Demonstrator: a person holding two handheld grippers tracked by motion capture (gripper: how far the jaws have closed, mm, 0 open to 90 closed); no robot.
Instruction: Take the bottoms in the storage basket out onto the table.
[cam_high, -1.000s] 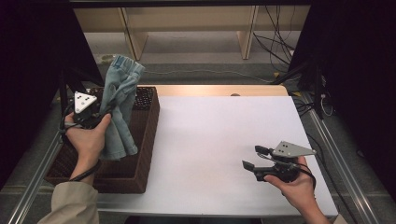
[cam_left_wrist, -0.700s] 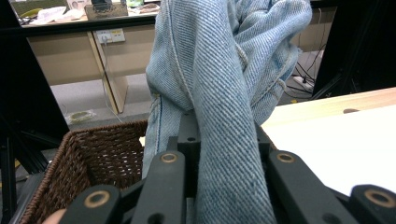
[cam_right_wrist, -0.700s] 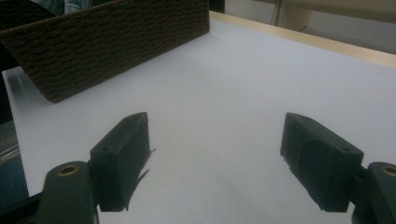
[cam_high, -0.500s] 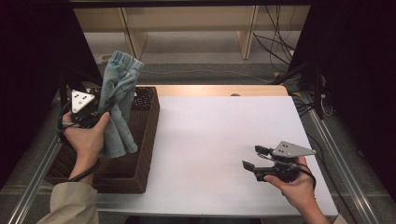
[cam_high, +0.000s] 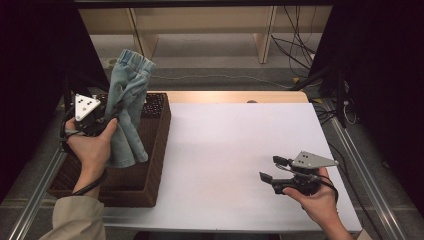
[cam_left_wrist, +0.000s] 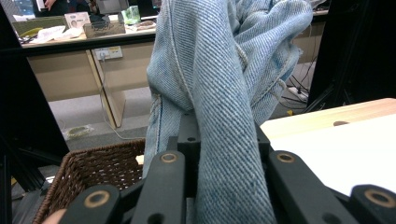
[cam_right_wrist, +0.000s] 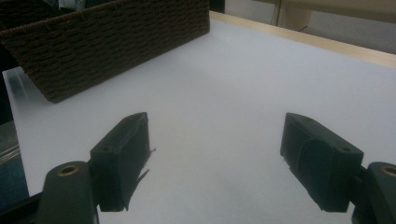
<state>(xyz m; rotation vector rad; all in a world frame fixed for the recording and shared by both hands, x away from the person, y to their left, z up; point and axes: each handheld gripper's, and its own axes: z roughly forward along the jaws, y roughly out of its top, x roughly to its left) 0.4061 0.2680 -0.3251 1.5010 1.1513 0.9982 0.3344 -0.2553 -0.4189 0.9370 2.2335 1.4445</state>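
Observation:
A pair of light blue jeans (cam_high: 126, 107) hangs lifted above the brown wicker basket (cam_high: 155, 150) at the table's left. My left gripper (cam_high: 111, 114) is shut on the jeans partway along their length, and the waistband stands up past the table's far edge. In the left gripper view the denim (cam_left_wrist: 224, 107) runs up between the black jaws, with the basket rim (cam_left_wrist: 93, 163) below. My right gripper (cam_high: 274, 168) rests low over the white tabletop (cam_high: 235, 140) at the front right, open, with nothing between its fingers (cam_right_wrist: 121, 154).
The basket's woven side (cam_right_wrist: 107, 42) lies ahead of the right gripper across bare white surface. A wooden strip (cam_high: 235, 96) edges the table's far side. Metal rails run along both table sides, and cables (cam_high: 295, 45) lie on the floor behind.
My left gripper has raised the jeans a little higher and shifted slightly left over the basket. The right gripper has stayed in place, open.

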